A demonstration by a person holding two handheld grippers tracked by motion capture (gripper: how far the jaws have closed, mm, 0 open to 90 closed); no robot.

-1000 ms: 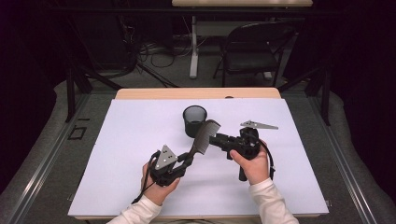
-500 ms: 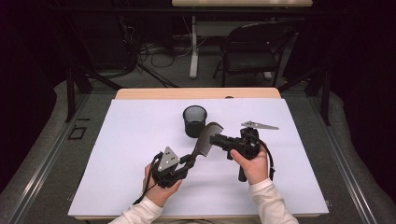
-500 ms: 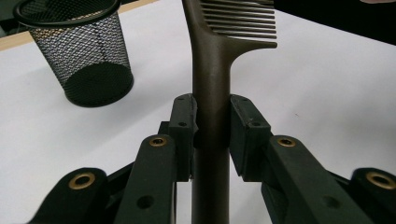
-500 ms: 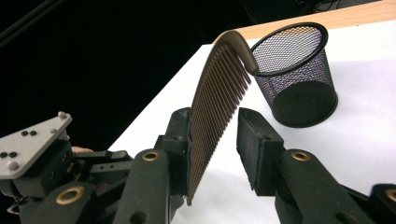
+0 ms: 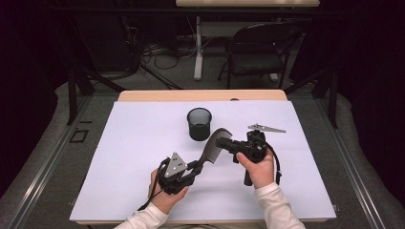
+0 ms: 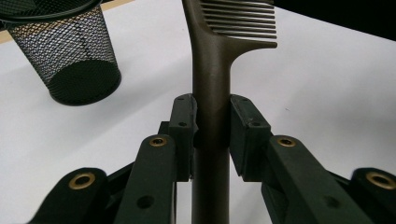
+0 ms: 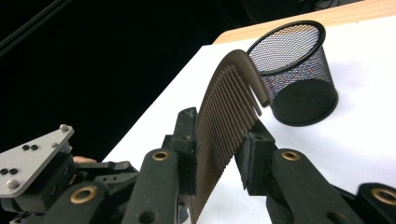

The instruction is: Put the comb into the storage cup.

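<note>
From the high view, the left hand-held gripper [image 5: 193,167] holds a dark comb [image 5: 213,147] by its handle above the white counter [image 5: 119,157], long axis running up-right toward the right hand-held gripper [image 5: 220,141], just near of the mesh cup [image 5: 199,123].

In the left gripper view, the jaws are clamped on the smooth matte handle [image 6: 211,93].

In the right gripper view, the jaws straddle the curved, fine-toothed end [image 7: 224,121]; I cannot tell whether they pinch it.
</note>
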